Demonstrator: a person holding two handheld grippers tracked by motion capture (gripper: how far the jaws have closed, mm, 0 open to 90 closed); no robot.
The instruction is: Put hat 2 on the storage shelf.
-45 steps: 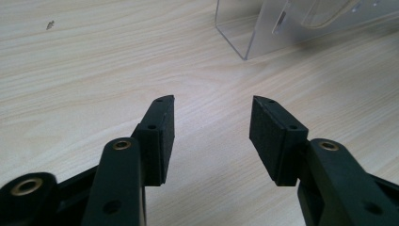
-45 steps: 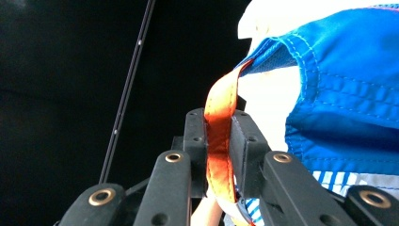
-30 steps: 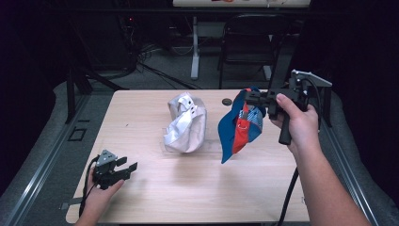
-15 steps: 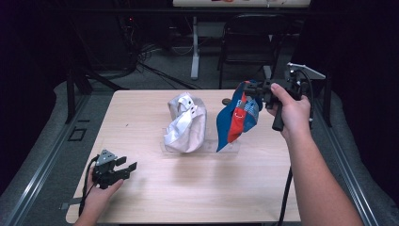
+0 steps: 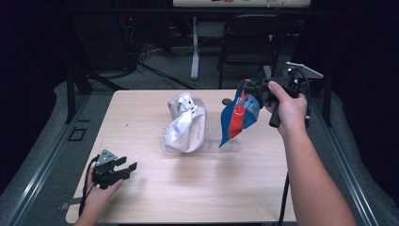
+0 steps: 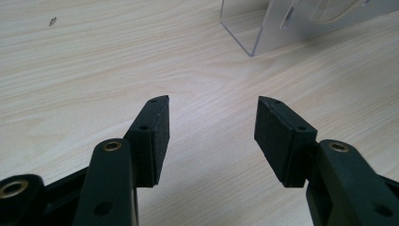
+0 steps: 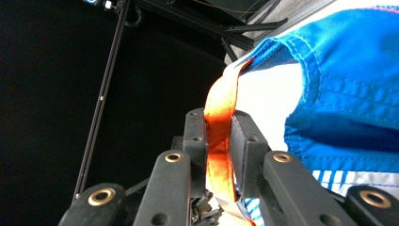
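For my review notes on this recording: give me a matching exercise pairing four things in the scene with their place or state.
Things:
1. left gripper
2. right gripper
3. blue bag
4. white bag

States:
A. hangs in the air above the table
B. sits on the clear stand mid-table
C. open, low at the table's near left corner
D. shut on an orange strap

Pairs: 1-C, 2-D, 3-A, 4-B
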